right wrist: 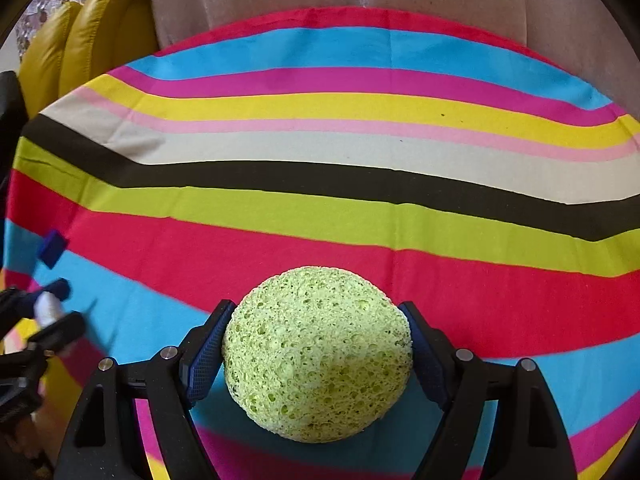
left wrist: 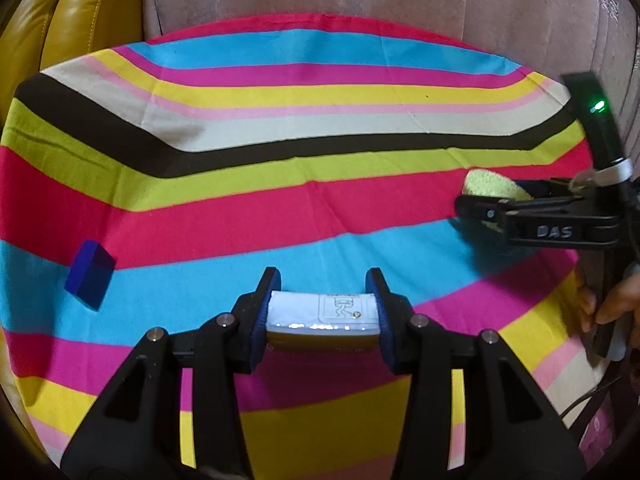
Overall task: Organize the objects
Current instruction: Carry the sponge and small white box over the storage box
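Both views were bright and evenly lit, colours strongly saturated. Fisheye bending curved the striped cloth [left wrist: 320, 208] and left dark corners at the frame edges. A soft shadow lay under the right claw [left wrist: 476, 200], seen at the far right of the left wrist view. Left of the right claw [right wrist: 316, 344], the left claw [right wrist: 56, 308] smeared with motion blur. The sponge [right wrist: 316, 352] stayed sharp.
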